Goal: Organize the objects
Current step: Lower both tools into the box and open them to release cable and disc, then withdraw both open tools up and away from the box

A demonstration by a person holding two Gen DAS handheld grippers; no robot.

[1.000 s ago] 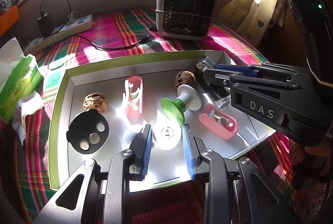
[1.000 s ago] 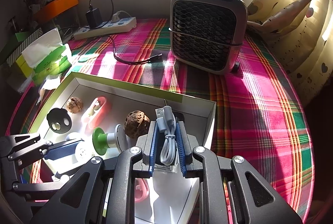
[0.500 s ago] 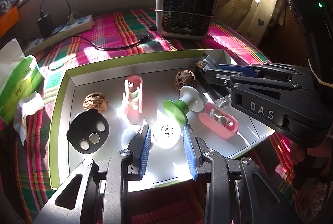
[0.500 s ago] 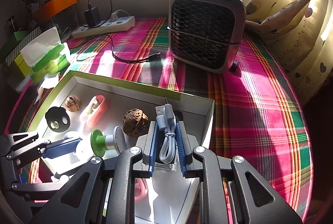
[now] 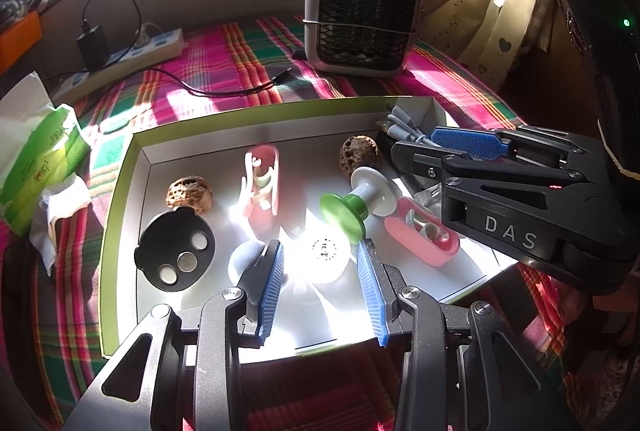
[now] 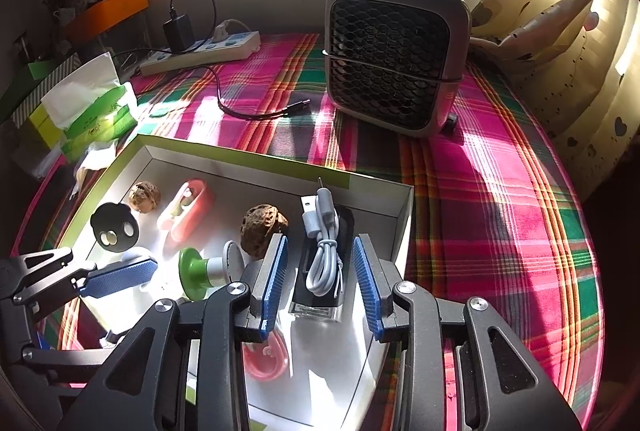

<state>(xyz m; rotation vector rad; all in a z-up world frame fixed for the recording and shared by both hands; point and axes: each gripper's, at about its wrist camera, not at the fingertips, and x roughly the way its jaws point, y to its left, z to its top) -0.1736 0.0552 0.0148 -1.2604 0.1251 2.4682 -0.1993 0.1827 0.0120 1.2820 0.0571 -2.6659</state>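
White shallow cardboard tray (image 6: 404, 227), green-rimmed, on plaid cloth, holds two walnuts, pink clips, a black disc.

Right gripper (image 6: 320, 283): jaws just opened, clear of the coiled grey USB cable on its black block (image 6: 324, 263), long axis running away, plugs toward the far wall.

Left gripper (image 5: 320, 283): jaws just opened, glare-washed white ball (image 5: 325, 258) lying loose between.
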